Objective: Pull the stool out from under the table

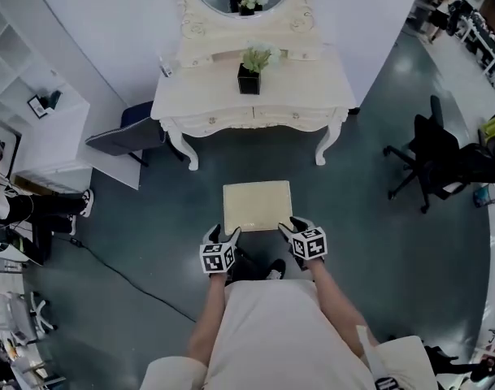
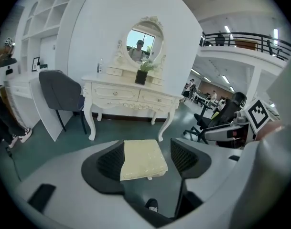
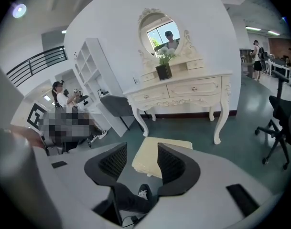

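The stool [image 1: 257,205] stands on the dark floor [image 1: 357,218]. It is out in front of the white table [image 1: 312,80], not under it, and there is a gap between the two. The left gripper [image 1: 222,236] is by the stool's near left corner and the right gripper [image 1: 296,226] is by its near right corner. Both have their jaws apart and hold nothing, so only the stool's cream top and the floor show through.
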`<state>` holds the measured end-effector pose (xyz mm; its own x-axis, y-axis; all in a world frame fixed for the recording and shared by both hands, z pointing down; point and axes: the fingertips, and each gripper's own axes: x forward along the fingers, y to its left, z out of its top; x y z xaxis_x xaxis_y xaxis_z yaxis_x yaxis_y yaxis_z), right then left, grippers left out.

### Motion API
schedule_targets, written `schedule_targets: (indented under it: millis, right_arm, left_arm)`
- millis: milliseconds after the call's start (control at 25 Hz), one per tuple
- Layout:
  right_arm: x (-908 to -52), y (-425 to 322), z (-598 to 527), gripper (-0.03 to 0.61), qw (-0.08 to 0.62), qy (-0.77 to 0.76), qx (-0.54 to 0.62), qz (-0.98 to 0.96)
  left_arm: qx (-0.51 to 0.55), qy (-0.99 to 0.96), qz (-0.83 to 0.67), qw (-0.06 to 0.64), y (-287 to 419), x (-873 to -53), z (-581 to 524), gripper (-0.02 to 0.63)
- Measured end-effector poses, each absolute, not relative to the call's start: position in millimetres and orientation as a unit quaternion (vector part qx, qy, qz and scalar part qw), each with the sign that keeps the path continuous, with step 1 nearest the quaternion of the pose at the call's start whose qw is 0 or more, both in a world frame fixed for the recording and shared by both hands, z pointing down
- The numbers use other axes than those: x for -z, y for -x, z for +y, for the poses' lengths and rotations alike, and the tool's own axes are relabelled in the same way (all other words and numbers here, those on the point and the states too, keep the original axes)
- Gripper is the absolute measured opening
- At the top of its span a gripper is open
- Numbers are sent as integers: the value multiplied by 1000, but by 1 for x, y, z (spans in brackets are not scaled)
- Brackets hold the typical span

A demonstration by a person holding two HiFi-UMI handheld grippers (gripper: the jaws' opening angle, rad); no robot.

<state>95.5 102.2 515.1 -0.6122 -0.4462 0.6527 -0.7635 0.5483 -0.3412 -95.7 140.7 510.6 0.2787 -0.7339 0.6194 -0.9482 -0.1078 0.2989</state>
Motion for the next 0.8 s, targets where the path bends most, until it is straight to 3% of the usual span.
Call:
schedule_targets:
  millis: [280,800]
  right_arm:
    - [-512,-100,104,200,254,-356,-302,-847]
    - [-517,-103,120,110,254,-363,-312,-841]
  left_arm:
    - [-149,-717,-597,328,109,-510,140,299]
    - [-151,-727,-595,308,101,-502,144,118]
